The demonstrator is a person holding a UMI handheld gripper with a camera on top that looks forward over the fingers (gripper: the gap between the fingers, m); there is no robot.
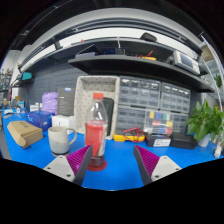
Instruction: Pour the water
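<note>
I am seeing my gripper (111,165) standing spread; the red bottle (96,137) is sitting at eleven o'clock, its label unreadable, white cup (60,139) left.

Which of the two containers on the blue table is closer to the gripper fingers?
The bottle with red liquid, standing just ahead of the open gripper, near its left finger. The white cup stands farther left.

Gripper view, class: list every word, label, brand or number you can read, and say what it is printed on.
None can be read.
The bottle, standing just ahead of the open fingers, has a label band: too small to read.
The yellow item on the blue table: markings blurred.
The drawer cabinet: no legible labels.
</note>
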